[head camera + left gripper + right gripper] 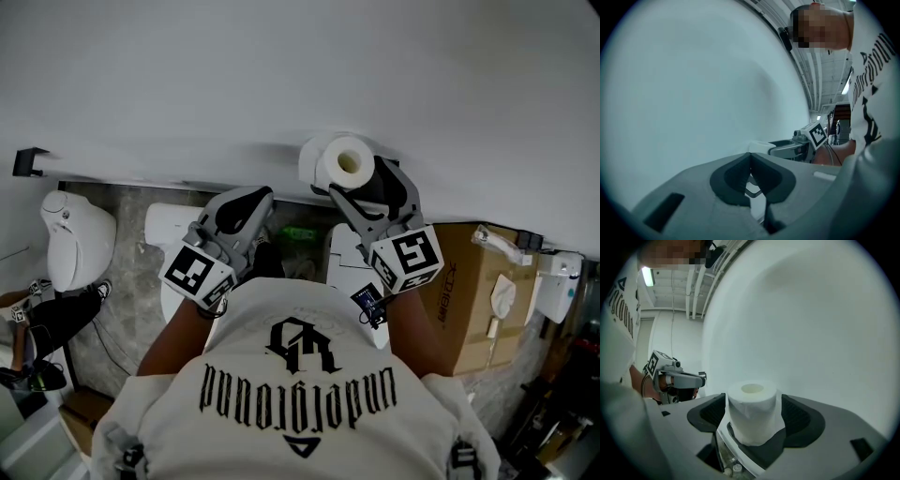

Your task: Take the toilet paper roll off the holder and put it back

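**A:** Toilet paper roll (pixel 345 161) upper centre of the head view, close to the wall (pixel 281 75), and the right tool (pixel 753 414) has it gripped across its sides.

**B:** Looks light and soft. He'll want a gentle squeeze on the sides, or it crushes. Left tool (pixel 750 165), left of centre, is closed on nothing.

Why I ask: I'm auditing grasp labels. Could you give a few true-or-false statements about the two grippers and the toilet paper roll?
1. The right gripper grips the white toilet paper roll between its jaws. True.
2. The left gripper is wide open. False: its jaws are together, holding nothing.
3. The roll rests on the brown cardboard box. False: it is held up near the white wall.
4. The roll's hollow core shows in the head view. True.
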Demonstrator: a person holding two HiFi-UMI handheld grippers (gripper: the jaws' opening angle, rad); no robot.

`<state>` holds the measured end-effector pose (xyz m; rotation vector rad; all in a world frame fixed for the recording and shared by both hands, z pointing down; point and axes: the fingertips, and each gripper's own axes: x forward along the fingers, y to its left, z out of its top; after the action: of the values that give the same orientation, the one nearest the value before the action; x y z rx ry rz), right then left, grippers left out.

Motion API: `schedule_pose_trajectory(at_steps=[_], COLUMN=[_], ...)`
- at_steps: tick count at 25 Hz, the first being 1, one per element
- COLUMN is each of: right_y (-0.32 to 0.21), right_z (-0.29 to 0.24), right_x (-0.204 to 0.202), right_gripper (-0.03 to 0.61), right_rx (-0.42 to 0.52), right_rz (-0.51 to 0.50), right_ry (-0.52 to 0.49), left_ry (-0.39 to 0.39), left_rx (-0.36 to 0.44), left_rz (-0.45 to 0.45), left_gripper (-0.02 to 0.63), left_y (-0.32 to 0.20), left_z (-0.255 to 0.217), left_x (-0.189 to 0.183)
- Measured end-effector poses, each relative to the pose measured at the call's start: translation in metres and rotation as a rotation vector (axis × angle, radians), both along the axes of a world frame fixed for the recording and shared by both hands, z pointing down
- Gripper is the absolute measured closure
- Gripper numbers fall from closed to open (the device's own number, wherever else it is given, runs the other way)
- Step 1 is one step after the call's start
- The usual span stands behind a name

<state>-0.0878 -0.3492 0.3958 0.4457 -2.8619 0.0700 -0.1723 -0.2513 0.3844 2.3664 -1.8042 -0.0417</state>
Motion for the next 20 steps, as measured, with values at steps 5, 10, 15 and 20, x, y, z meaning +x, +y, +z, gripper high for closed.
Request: schedule_pose_trajectory(at_steps=[5,10,15,20], right_y=[0.002,0.006,0.014,0.025], right_z=[-0.015,-0.033,-0.047,-0.050], right_x=[0.014,0.030,0.047,0.058], right_gripper=[0.252,0.252,0.253,0.255], right_rx=[0.030,0.062,0.072,0.071], right_rz=[0.004,-0.012,-0.020,-0.067], right_ry=[-0.024,-0.057,-0.091,-0.105], left_ry=[-0.017,-0.038,-0.062,-0.091], left_rx=[0.025,0.054,0.074,0.072], left_rz=[0.010,0.024,0.028,0.025], left_gripper=[0.600,0.600,0.600,0.600], left_y=[-0.002,-0.003,0.000,0.007], left_z=[-0.010,-0.024,-0.036,-0.041], left_x=[0.015,0.032,0.049,0.063])
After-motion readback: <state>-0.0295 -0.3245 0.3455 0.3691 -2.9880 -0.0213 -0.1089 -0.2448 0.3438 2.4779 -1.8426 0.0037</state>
